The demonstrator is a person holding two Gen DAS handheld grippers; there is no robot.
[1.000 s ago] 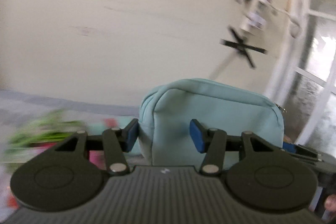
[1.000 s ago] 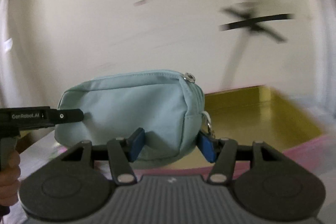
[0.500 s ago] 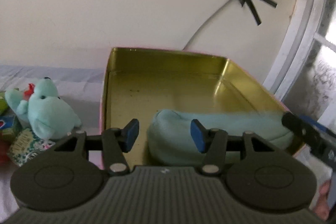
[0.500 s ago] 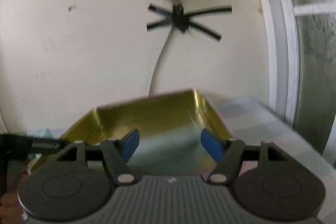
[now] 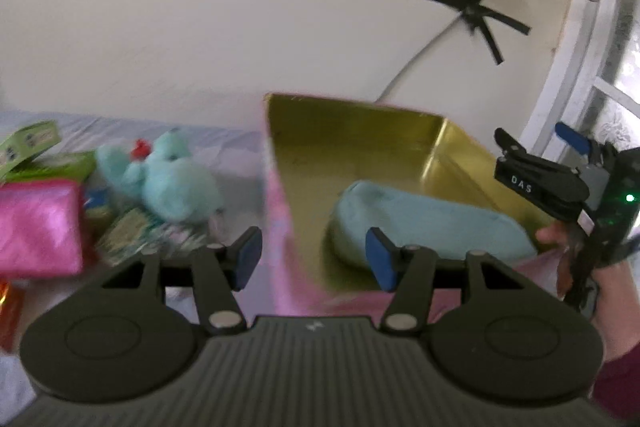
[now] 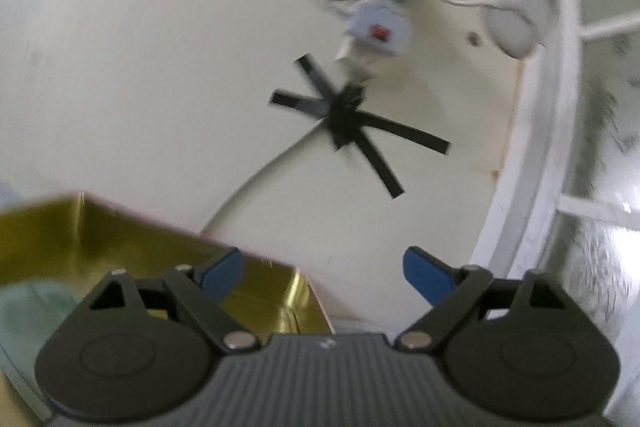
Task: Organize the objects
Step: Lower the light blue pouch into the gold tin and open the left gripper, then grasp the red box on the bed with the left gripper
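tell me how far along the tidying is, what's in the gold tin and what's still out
Done: the pale teal fabric pouch lies inside the gold metal tin. In hand: nothing; the left gripper and right gripper have both just been opening, with nothing between their jaws. Left: the teal plush toy, shiny pink pouch and green boxes sit beside the tin.

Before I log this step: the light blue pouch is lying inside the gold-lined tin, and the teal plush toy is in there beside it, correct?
Not quite. In the left wrist view the pouch does lie inside the tin, but the plush toy sits outside it, on the bedding to its left.
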